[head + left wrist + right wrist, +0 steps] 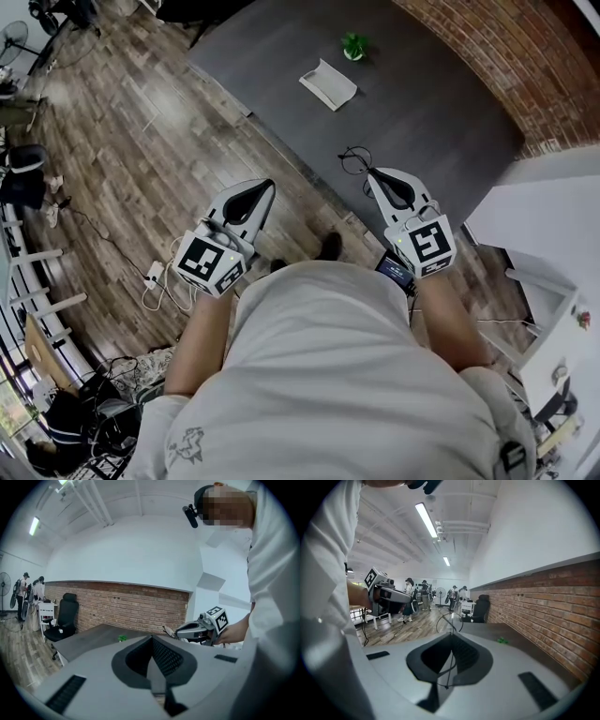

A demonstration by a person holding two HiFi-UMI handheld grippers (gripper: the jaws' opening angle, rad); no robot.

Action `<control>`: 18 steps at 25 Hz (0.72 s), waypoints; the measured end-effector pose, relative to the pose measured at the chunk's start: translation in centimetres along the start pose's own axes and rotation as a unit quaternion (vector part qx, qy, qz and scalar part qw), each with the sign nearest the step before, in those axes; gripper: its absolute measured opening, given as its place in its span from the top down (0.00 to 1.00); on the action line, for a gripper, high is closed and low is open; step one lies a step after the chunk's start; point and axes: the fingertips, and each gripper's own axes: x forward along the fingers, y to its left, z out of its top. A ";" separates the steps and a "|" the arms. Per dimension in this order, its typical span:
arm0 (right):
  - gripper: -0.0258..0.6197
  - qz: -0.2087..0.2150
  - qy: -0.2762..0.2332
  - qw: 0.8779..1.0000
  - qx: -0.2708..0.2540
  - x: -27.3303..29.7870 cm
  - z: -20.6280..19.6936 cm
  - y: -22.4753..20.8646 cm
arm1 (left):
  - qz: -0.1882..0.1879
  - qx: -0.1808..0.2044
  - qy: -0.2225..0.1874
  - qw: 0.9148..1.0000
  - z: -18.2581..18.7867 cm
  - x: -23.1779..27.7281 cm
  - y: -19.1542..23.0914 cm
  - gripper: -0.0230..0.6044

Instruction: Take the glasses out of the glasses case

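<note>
The right tool [371,172] is closed on the glasses [355,160]: in the right gripper view its jaws meet at the tip [451,634], with one thin temple arm running down between them and a round dark-rimmed lens [449,622] standing up just beyond the tips. In the head view the glasses hang in the air off the tool's far end, above the near edge of the dark grey tabletop [422,112]. They are clear of the pale glasses case [328,84], which lies farther off on the tabletop, well apart from them. A small green thing [353,45], too small to identify, sits beyond the case near the far edge. The left tool [270,185] is held to the left of the right tool at about the same nearness, over the wooden floor [141,141] and off the tabletop's left edge. In the left gripper view its jaws [151,638] are pressed together with nothing between them. That view also shows the right tool [178,633] at the right, gripped by the person's hand [232,632]. A brick wall [506,56] runs along the far right side of the tabletop, and a black office chair [65,616] stands at its end.
</note>
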 end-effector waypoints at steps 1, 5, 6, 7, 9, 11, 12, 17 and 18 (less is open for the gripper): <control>0.94 -0.001 -0.002 1.000 0.001 -0.1 0.2 0.7 | -0.002 0.001 -0.001 1.000 0.1 -0.6 0.0 0.95; 0.94 -0.004 -0.008 1.000 -0.012 -0.5 1.6 3.7 | -0.007 0.002 -0.006 1.000 0.0 -3.5 0.1 0.95; 0.94 -0.005 -0.010 1.000 -0.015 -0.6 1.9 4.5 | -0.009 0.001 -0.007 1.000 0.0 -4.2 0.1 0.95; 0.94 -0.007 -0.011 1.000 -0.015 -0.7 2.1 5.2 | -0.010 0.001 -0.008 1.000 -0.1 -4.9 0.1 0.95; 0.94 -0.011 -0.013 1.000 -0.016 -1.0 2.5 6.5 | -0.014 0.003 -0.012 1.000 -0.3 -6.3 0.0 0.95; 0.94 -0.015 -0.014 1.000 -0.016 -1.4 2.7 7.9 | -0.018 0.004 -0.015 1.000 -0.6 -7.5 -0.2 0.95; 0.94 -0.018 -0.014 1.000 -0.014 -1.5 2.8 8.6 | -0.020 0.004 -0.016 1.000 -0.7 -8.2 -0.3 0.95; 0.94 -0.025 -0.018 0.999 -0.012 -1.8 3.6 12.4 | -0.027 0.005 -0.022 0.999 -1.0 -12.0 -0.5 0.95; 0.94 -0.025 -0.017 0.999 -0.011 -1.8 3.6 13.3 | -0.029 0.005 -0.022 0.999 -1.1 -12.6 -0.6 0.95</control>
